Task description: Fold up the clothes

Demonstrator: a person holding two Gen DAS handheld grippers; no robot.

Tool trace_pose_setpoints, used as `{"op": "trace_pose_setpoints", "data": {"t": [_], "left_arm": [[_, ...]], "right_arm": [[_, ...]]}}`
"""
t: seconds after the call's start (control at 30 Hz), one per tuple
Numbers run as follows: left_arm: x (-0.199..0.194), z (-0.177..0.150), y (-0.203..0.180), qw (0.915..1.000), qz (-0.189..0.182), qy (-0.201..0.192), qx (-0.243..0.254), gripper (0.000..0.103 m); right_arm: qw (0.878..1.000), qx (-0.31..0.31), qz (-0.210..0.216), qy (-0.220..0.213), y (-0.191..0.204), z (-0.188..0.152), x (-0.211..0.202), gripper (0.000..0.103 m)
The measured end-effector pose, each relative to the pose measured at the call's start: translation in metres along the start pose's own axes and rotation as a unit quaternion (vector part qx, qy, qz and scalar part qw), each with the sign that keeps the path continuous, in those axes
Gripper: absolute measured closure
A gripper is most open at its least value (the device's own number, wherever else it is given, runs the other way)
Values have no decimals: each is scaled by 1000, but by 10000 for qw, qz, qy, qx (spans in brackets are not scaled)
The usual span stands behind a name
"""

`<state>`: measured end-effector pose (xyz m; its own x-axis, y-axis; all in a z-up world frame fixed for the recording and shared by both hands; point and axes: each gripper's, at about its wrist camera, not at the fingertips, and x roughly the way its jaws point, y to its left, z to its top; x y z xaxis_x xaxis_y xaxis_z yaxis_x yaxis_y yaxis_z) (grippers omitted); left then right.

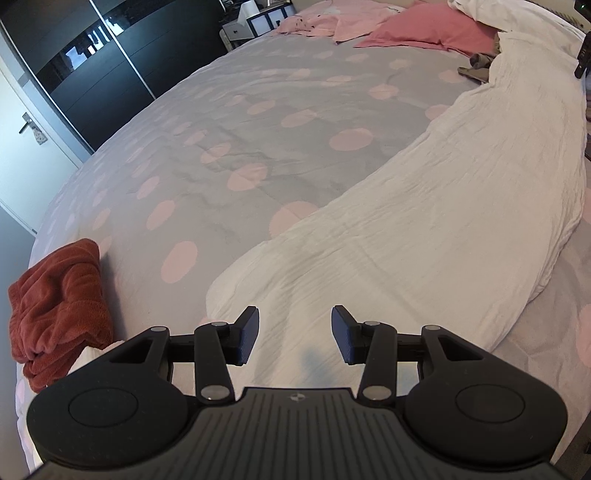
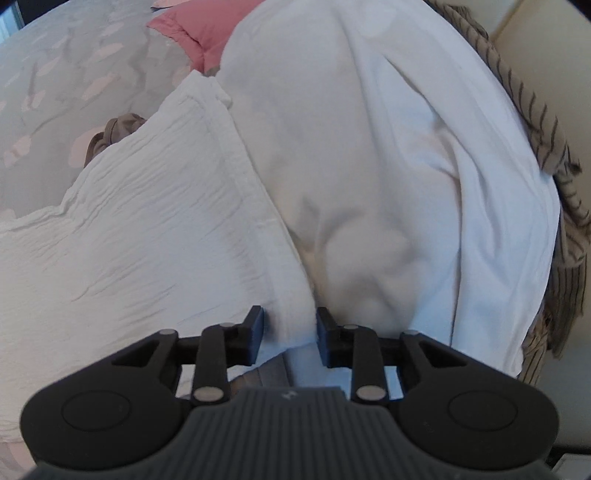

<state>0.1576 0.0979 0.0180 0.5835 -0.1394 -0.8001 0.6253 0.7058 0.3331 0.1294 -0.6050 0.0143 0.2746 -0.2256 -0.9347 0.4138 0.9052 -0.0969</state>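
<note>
The left gripper [image 1: 294, 334] hangs low over the near end of the crinkled white garment [image 1: 424, 221], its 2 fingers spread wide with nothing between them. The cloth lies directly under and ahead of those fingers and runs away from them in a long band, curving to the right across the grey bedspread [image 1: 221, 129] with pink dots. Left of the left finger, near the bed's edge, sits a folded rust-red towel [image 1: 59, 310]. Far ahead of the fingers, at the head of the bed, lie a pink pillow [image 1: 424, 33] and some pale pink clothes [image 1: 332, 22]. A dark wardrobe [image 1: 92, 66] stands beyond the bed on the left.

The right gripper [image 2: 290, 338] has its 2 fingers drawn in narrow on a bunched hem of the same white garment [image 2: 147, 221]; the thick seam sits pinched between the pads, touching both. From the grip the crinkled fabric spreads to the left of the fingers. Ahead and to the right of them lies a smoother white cloth [image 2: 369, 147], heaped against the hem. Further right, beyond that cloth, is a tan striped garment [image 2: 565, 229]. A brown bundle [image 2: 114, 129] shows ahead on the left, partly hidden behind the white fabric.
</note>
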Motion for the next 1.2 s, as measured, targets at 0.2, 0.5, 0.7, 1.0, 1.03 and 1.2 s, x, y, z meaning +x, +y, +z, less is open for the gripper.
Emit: {"op": "trace_pose_setpoints", "data": {"t": [0.2,0.5,0.7,1.0,1.03,1.2], "left_arm": [[0,1,-2,10000,55,36,-4,61],[-5,3,1,9998,-30,-86,-166,61],[-19,6,4,9989,-152,-302,-330,61],[-33,-7,6,9977,-279,-394,-468,61],[-34,-9,7,9976,-293,-386,-487,61],[-38,-20,8,9970,-378,-348,-581,61]], "right_arm": [[9984,437,279,-232,-2,-9,8,90],[9938,-192,698,-849,55,1,-54,93],[9806,-642,1356,-1261,123,6,-111,93],[9457,-1697,2352,-1468,250,-22,-179,93],[9419,-1780,2462,-1430,262,-27,-182,93],[9251,-2147,2913,-1155,330,-69,-175,93]]}}
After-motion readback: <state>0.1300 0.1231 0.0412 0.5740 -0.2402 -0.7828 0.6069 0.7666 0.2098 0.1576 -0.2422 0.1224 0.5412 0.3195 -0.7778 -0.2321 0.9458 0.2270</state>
